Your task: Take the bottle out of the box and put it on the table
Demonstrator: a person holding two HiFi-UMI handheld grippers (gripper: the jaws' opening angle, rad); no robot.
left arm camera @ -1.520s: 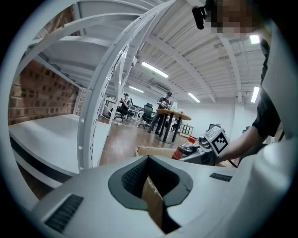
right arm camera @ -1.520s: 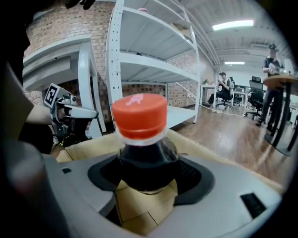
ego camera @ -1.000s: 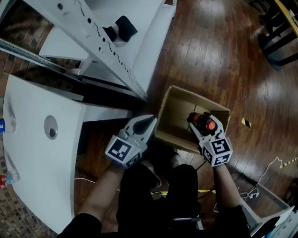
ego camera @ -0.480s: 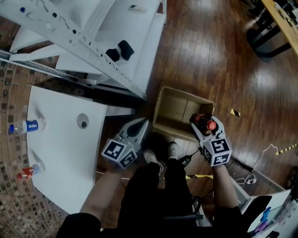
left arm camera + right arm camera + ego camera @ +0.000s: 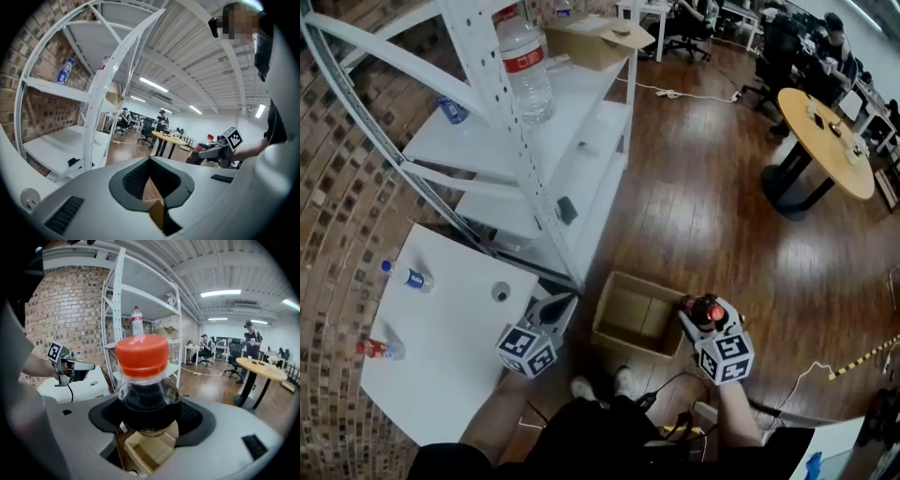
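A dark-drink bottle (image 5: 145,399) with a red cap (image 5: 711,312) stands upright between the jaws of my right gripper (image 5: 703,317), which is shut on it below the neck. It hangs high above the right end of the open cardboard box (image 5: 630,317) on the wooden floor. In the head view my left gripper (image 5: 553,309) floats left of the box by the white table's (image 5: 441,356) near corner, its fingers drawn to a point with nothing in them. In the left gripper view the left gripper (image 5: 150,160) points about level into the room.
Two small bottles (image 5: 408,277) (image 5: 380,350) lie on the white table near its far edge, and a round hole (image 5: 500,292) is in its top. A white shelf rack (image 5: 534,159) with a large bottle (image 5: 525,66) stands behind. A round wooden table (image 5: 825,141) and seated people are at the far right.
Both grippers have risen a long way, the right one carrying the bottle up out of the box. The box now looks much smaller below.
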